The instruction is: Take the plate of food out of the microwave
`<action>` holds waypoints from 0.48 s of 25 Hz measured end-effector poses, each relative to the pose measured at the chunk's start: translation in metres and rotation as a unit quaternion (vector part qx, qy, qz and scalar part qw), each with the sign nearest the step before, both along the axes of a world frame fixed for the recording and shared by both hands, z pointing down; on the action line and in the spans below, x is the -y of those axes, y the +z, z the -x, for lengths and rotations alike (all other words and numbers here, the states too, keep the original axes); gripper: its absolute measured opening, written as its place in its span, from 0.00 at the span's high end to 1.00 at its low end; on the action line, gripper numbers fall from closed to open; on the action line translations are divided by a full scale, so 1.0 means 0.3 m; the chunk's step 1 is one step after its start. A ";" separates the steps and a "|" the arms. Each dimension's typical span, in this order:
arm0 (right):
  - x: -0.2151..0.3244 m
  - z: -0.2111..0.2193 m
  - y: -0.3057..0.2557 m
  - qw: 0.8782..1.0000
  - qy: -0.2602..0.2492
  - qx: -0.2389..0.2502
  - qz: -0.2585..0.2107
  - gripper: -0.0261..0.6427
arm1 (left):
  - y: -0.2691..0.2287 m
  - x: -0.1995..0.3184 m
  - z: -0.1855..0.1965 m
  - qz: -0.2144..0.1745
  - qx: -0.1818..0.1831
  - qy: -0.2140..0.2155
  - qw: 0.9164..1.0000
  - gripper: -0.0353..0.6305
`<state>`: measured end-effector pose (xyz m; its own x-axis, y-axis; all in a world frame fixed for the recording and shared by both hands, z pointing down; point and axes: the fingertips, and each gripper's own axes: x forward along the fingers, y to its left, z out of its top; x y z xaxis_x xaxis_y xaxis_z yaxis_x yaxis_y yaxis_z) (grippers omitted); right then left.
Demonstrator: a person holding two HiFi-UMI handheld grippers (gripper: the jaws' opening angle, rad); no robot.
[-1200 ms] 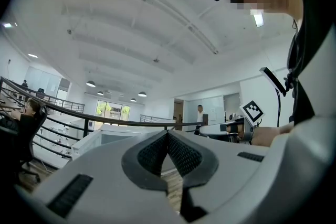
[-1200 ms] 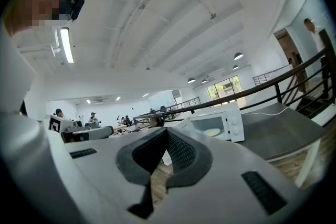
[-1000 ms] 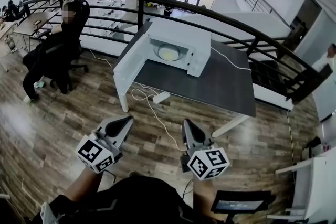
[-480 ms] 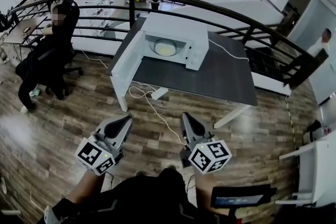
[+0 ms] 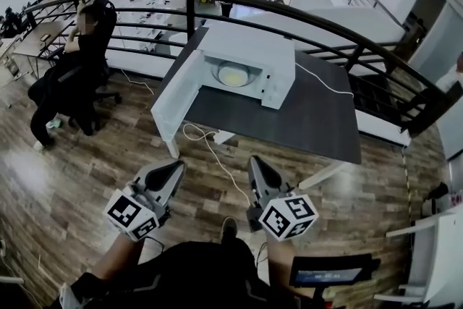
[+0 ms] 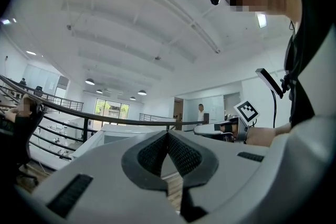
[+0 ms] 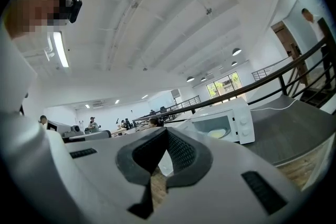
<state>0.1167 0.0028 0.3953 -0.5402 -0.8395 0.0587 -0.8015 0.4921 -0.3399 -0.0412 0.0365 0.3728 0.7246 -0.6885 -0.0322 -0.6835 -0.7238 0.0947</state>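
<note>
The head view looks steeply down from well back at the microwave (image 5: pixel 246 65). Both gripper views face it, level and low.

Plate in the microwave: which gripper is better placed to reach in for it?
Right, probably. The open door juts out toward the left gripper, while the right gripper has an unblocked line to the plate. Both are shut, empty and well short of the table.
</note>
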 end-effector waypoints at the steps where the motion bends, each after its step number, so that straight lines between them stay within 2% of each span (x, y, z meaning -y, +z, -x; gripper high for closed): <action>1: 0.020 -0.010 -0.002 1.000 -0.004 -0.002 -0.001 0.96 | -0.005 0.016 -0.019 -0.001 0.001 0.000 1.000 0.94; 5: 0.103 -0.048 0.000 1.000 -0.024 -0.008 -0.002 0.96 | -0.014 0.088 -0.087 -0.006 0.002 -0.005 1.000 0.94; 8: 0.174 -0.093 -0.010 0.999 -0.033 -0.008 -0.007 0.96 | -0.044 0.151 -0.145 -0.015 -0.019 -0.004 1.000 0.94; 12: 0.252 -0.162 -0.009 0.999 -0.045 -0.004 -0.005 0.96 | -0.039 0.230 -0.211 -0.014 -0.021 -0.016 1.000 0.94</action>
<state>0.1652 -0.0728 0.3924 -0.6129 -0.7882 0.0547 -0.7565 0.5655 -0.3284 0.0220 -0.0324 0.3611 0.7002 -0.7093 -0.0808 -0.7019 -0.7047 0.1039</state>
